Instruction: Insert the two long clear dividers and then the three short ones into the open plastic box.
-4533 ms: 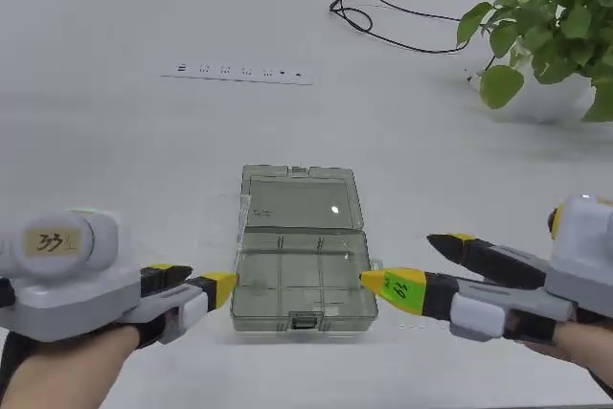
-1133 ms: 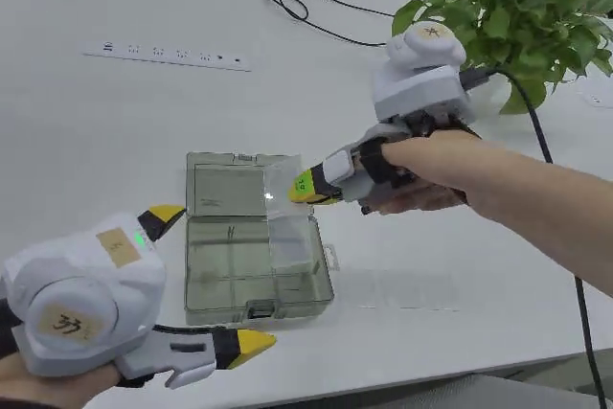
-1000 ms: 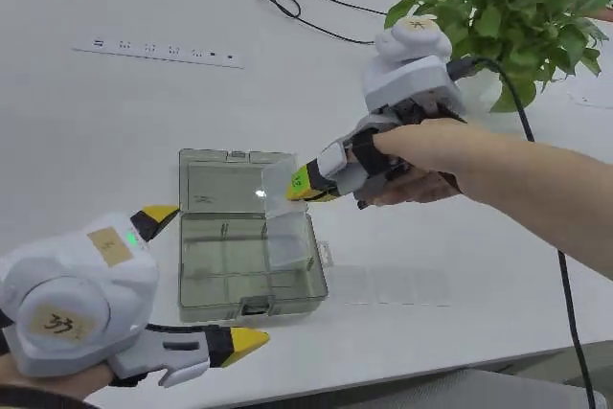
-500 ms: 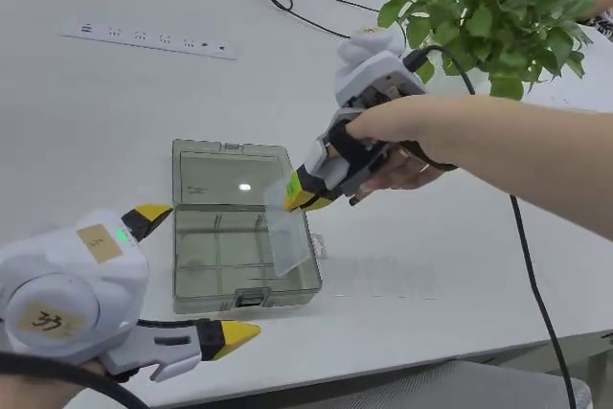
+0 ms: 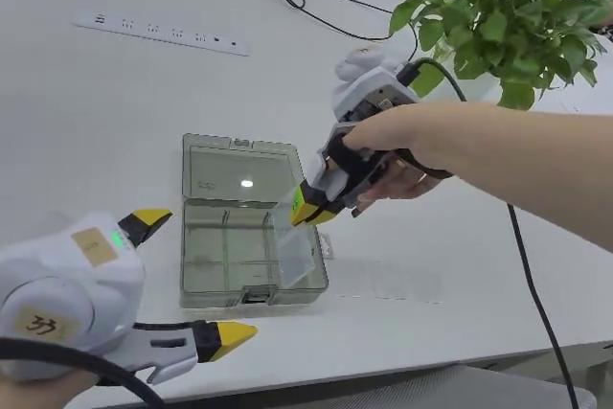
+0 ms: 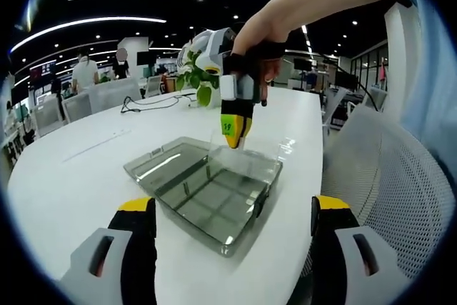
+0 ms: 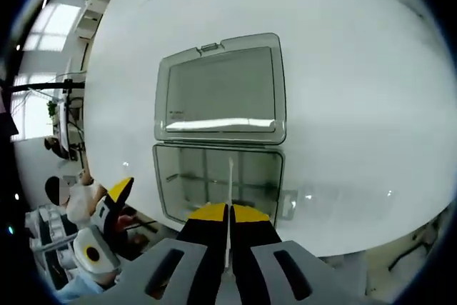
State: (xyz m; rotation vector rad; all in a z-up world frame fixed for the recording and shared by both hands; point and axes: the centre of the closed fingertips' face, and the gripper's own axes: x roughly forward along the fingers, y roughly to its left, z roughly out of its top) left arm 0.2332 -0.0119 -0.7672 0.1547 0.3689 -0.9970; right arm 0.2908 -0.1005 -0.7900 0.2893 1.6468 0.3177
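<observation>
Plastic box lies open near the near edge of the counter, lid flat behind the tray, both smoky and see-through. The right gripper is clenched on the top edge of one clear divider, which hangs tilted over the right part of the tray. Its lower edge looks to be at or just inside the rim. In the right gripper view the divider shows edge-on as a thin line running front to back across the tray. Whether it is a long or a short one, I cannot tell. Faint lines cross the tray floor, and these could be slot ribs or dividers already seated. More clear dividers lie flat on the counter just right of the box.

The left gripper hovers released, jaws wide apart, beside the box's near left corner and not touching it.

Judging from this, the main risk is a crooked entry. The sheet is tilted and pinched at one end only, so it may pivot in the grip, miss the wall slots and wedge or bow. With nothing bracing the box, a downward push off-centre could also slide or tip it toward the counter's edge. Being clear on clear, the slots are hard to see, so misalignment could go unnoticed.
</observation>
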